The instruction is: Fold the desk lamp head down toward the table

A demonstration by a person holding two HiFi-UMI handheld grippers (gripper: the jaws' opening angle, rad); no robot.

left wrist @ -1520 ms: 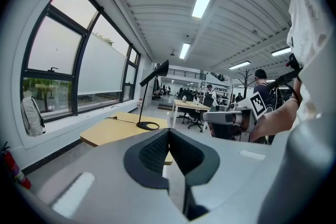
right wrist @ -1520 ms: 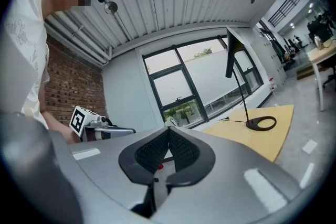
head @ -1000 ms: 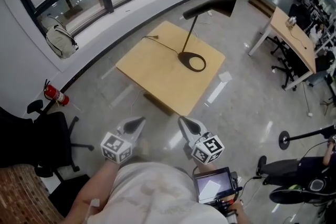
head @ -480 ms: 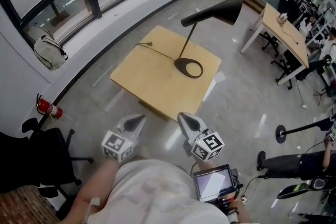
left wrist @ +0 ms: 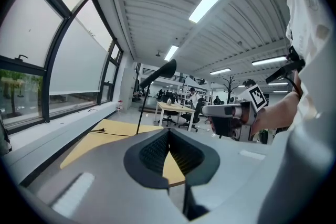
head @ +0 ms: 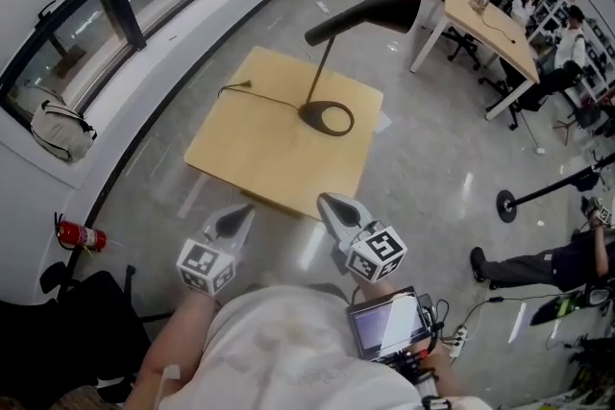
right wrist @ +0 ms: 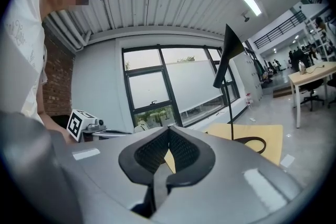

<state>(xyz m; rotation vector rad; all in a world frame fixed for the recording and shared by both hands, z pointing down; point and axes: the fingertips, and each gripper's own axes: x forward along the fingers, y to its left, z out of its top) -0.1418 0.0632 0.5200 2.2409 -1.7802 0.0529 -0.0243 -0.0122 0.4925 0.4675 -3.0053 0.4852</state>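
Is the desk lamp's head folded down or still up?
Up. The lamp head sits high on its stem, well above the table, not folded toward it.

A large open-plan office or lab hall: a polished grey floor [head: 432, 158] runs beside a long curved wall of dark-framed windows [head: 58, 43], long desks [head: 485, 14] with wheeled office chairs [head: 538, 89] and people at them fill the far right, a red fire extinguisher [head: 79, 234] stands by the wall, a backpack [head: 60, 132] rests on the window ledge, and strip lights [left wrist: 212, 0] line a ribbed ceiling
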